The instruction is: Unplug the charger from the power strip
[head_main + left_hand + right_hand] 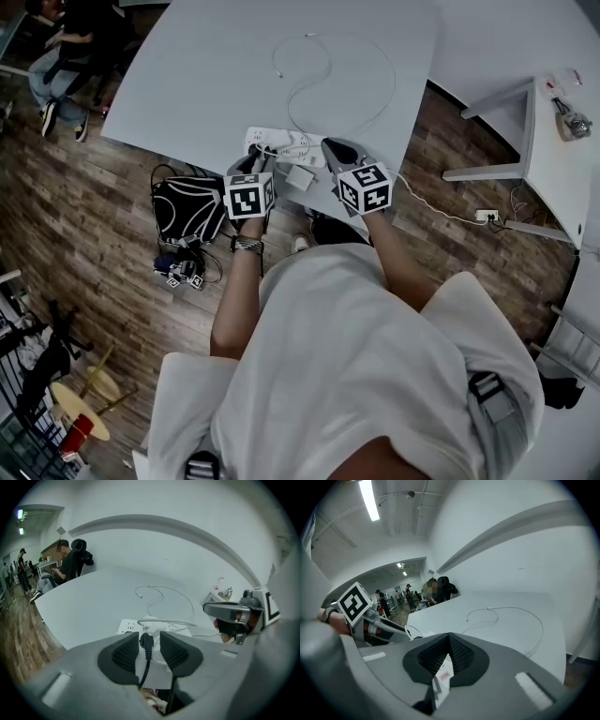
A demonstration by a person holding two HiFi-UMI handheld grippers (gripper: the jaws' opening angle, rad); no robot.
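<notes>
On the wooden floor at about 9 o'clock from the hands in the head view lies a black bag. Next comes the left gripper, its jaws standing apart. A black plug and its cord run between the pads, and neither pad presses on them. Just at 12 o'clock from that gripper, the white power strip lies on the white table, close to the table's near edge. The white charger sits at the strip's 5 o'clock side, just beside it. I cannot tell whether it is seated in a socket. At 3 o'clock from the charger is the right gripper, jaws closed tip to tip. A white labelled block shows through the gap under them, and I cannot tell whether it is pinched. A thin white cable loops over the table toward 12 o'clock from the strip.
</notes>
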